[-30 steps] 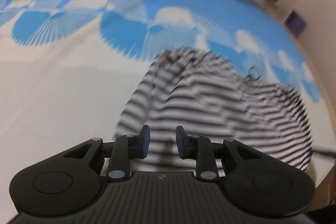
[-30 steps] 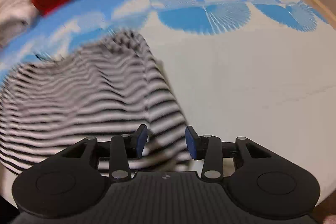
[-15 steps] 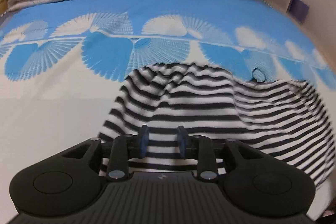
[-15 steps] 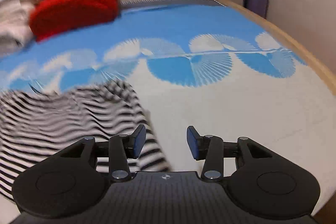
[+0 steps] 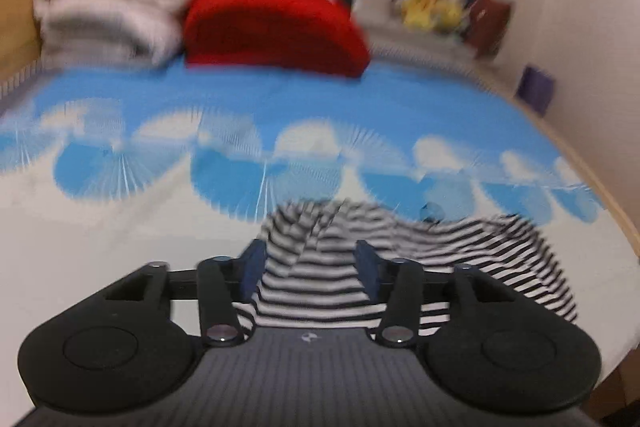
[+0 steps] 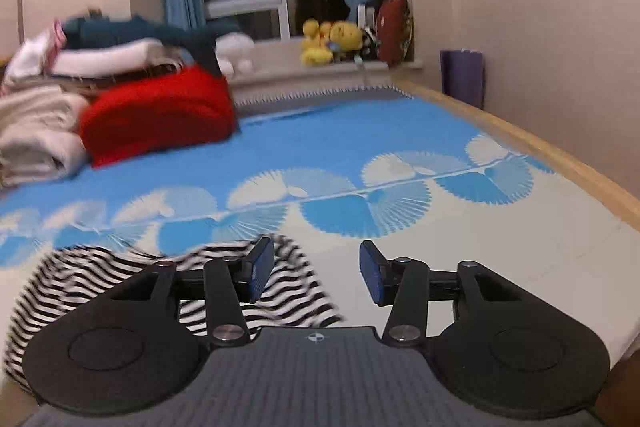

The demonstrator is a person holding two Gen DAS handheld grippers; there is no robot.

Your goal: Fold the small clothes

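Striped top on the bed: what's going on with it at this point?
A person with a gripper in each hand is working on a striped top that lies rumpled on the blue and white bedspread. The left gripper is open, with the cloth showing between its fingers, not clamped. The right gripper is open too, over the top's edge and bare bedspread. Neither holds the top, and no neat fold shows.
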